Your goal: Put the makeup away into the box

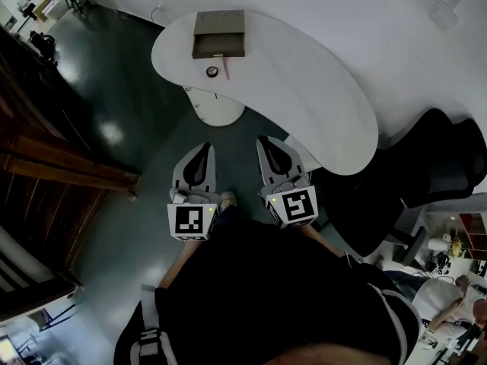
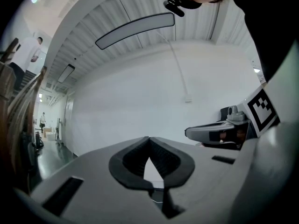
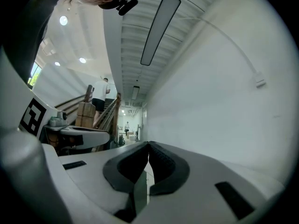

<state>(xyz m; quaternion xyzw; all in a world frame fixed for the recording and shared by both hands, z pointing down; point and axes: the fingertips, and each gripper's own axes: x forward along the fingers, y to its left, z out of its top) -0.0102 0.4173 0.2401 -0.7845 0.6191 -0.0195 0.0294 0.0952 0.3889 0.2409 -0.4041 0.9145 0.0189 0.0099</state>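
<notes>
Dim head view, glare on the dark floor (image 1: 112, 133); bright, evenly lit gripper views; fisheye-warped, vignetted edges.

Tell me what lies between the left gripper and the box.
Head view: past the left gripper comes dark floor, the table's white base, then a round item and pink stick just before the box.
</notes>
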